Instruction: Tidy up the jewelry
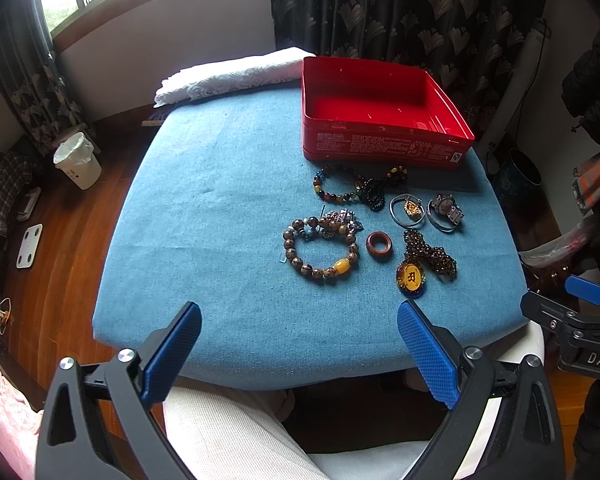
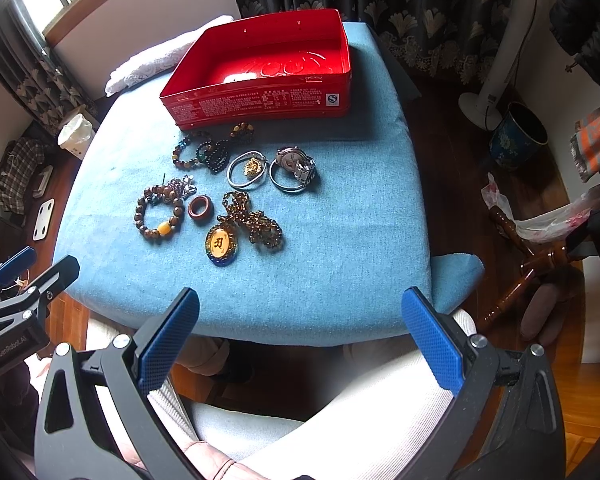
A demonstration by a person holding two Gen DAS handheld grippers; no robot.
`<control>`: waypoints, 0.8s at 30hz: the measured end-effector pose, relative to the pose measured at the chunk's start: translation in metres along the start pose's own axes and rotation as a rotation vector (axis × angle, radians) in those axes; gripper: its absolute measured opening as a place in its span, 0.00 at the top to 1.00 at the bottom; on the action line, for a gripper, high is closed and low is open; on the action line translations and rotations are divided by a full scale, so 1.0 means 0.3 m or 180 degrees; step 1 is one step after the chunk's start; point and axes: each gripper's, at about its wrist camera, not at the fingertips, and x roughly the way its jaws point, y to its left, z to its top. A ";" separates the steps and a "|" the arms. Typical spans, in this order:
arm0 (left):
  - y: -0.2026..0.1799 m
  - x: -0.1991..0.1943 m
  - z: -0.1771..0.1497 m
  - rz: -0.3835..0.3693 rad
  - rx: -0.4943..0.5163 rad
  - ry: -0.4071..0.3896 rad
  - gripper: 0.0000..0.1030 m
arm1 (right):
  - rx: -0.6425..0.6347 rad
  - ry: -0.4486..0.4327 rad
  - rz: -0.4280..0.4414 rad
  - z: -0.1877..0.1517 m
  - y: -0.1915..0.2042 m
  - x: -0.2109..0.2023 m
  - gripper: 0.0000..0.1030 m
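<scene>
Nothing sorted yet, as far as I can judge: the red tin sits at the far right of the blue cloth-covered table w/ its lid off, and its floor looks bare in both views, just embossing and glare. All the jewelry lies loose on the cloth just near of the tin. Going left to right: the left gripper hangs at the near edge over the person's lap, fingers spread wide, nothing between them. Farther in, a brown bead bracelet w/ a yellow bead, its far side touching a small silvery tangle I can't make out — maybe a chain or brooch. Beyond that, a multicolour bead bracelet overlapping a dark bead strand; where one ends and the other begins is hard to tell. Next a reddish ring, alone. Then an oval amber pendant on a heaped bead necklace. Far of that, a silver bangle w/ a small gold charm inside it, and a wristwatch lying on a second bangle. The right gripper also waits at the near edge, fingers apart, empty. So approx. nine pieces left, the lot. Printed text on the tin's side is too small to read, and the tin's near wall hides a strip of its floor from the left camera.
</scene>
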 end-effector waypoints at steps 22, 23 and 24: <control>-0.001 -0.002 0.002 0.0002 -0.0004 0.0003 0.07 | 0.0006 -0.0005 0.0009 0.004 0.003 0.002 0.05; 0.000 -0.002 0.002 0.0003 -0.0005 0.0003 0.07 | 0.0006 -0.0004 0.0006 0.004 0.004 0.003 0.05; 0.001 -0.002 0.002 0.0003 -0.0006 0.0002 0.07 | 0.0006 -0.0004 0.0007 0.004 0.003 0.002 0.05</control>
